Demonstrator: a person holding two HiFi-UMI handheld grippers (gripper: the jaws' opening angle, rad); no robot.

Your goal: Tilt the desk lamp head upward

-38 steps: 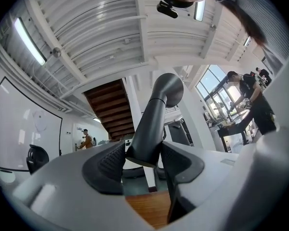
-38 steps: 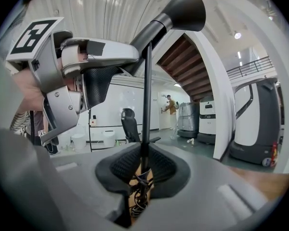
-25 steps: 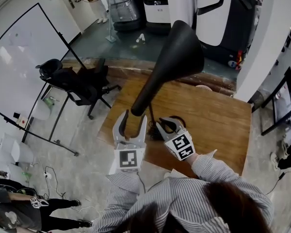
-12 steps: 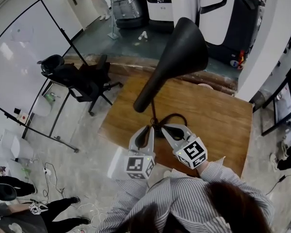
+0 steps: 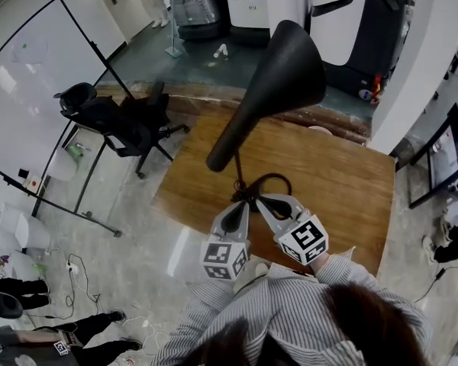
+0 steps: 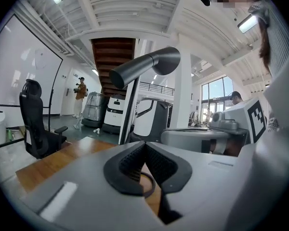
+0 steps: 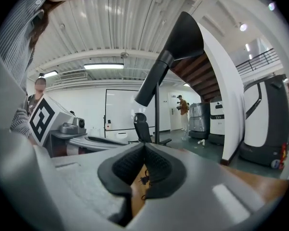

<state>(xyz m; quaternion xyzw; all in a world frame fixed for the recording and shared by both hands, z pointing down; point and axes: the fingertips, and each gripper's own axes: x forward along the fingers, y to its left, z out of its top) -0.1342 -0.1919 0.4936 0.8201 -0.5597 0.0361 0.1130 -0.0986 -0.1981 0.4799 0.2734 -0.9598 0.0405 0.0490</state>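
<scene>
My left gripper (image 5: pixel 240 207) has its jaws fully together with nothing between the pads. The left gripper view shows this best: the two ribbed pads meet at the tips, and only a strip of wooden table (image 6: pixel 62 155) and a loop of black cable (image 6: pixel 148 186) show through the gap beneath them. My right gripper (image 5: pixel 261 200) is the same, with its pads meeting at the tips and holding nothing. Through the gap in that view I see a small plug (image 7: pixel 143 179) lying on the wood.

The lamp head (image 5: pixel 278 78) is above and beyond both sets of jaws, and neither gripper is touching it. In the head view it looks like a long black cone with its wide mouth turned away from me, and its narrow end is just ahead of my jaw tips. That view barely shows the thin stem (image 6: pixel 130 112), but the left gripper view shows it rising just left of my jaws and the right gripper view shows it straight ahead.

Each gripper view shows the other gripper close beside it. Only the head view shows both tips nearly side by side at the lamp's foot, where the cable curls. Farther beyond the jaws are an office chair (image 5: pixel 114 120) and a whiteboard (image 5: pixel 30 75).
</scene>
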